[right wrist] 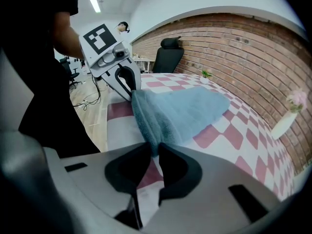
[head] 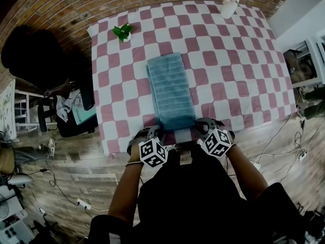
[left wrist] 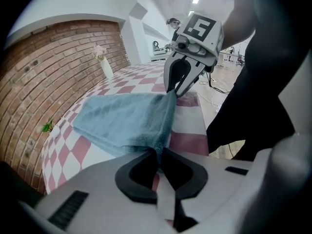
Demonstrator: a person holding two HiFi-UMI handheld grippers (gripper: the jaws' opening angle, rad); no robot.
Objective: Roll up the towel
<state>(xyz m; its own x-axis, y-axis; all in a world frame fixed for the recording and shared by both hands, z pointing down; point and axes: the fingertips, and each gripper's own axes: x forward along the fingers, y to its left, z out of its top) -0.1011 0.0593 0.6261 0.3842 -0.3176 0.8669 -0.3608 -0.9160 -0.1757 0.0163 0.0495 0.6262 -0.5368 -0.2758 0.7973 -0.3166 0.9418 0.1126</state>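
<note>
Red brick wall curves behind a table under a pink-and-white checked cloth (head: 228, 70). On it a long, folded blue-green terry towel (head: 170, 88) lies lengthwise, its far end flat near the middle of the table and its near end at the edge closest to the person. The left gripper (left wrist: 159, 156) has its jaws closed down on the towel's near left corner, with pile bunched between the dark pads. The right gripper (right wrist: 155, 152) pinches the near right corner the same way. Between them the near hem hangs raised off the cloth.

From the head view the marker cubes and the person's dark clothing cover both sets of jaws and the hem. A white vase of pink flowers (head: 231, 4) stands at the table's far edge, and a small green plant (head: 123, 32) stands near the far left corner.
</note>
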